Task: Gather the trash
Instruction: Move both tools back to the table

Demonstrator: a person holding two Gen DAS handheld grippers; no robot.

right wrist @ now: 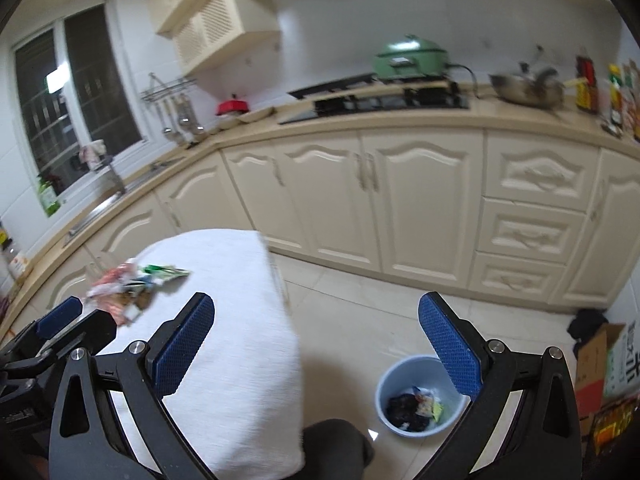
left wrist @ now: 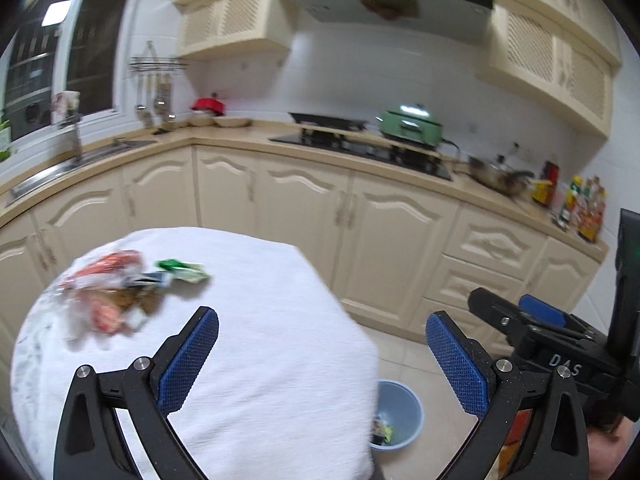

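Note:
A pile of trash wrappers (left wrist: 110, 292), red, clear and brown, lies at the far left of a table with a white cloth (left wrist: 248, 320); a green wrapper (left wrist: 182, 270) lies beside it. The pile also shows in the right wrist view (right wrist: 120, 288). A blue bin (right wrist: 416, 396) with several pieces of trash in it stands on the floor right of the table; it also shows in the left wrist view (left wrist: 396, 416). My left gripper (left wrist: 320, 360) is open and empty above the table's right edge. My right gripper (right wrist: 316, 348) is open and empty, above the floor near the bin.
Cream kitchen cabinets (right wrist: 380, 200) run behind the table, with a sink (left wrist: 76, 160), a stove (left wrist: 360, 146) and a green pot (left wrist: 412, 122) on the counter. Cardboard boxes (right wrist: 600, 368) stand on the floor at the right. A dark knee (right wrist: 336, 444) is below the right gripper.

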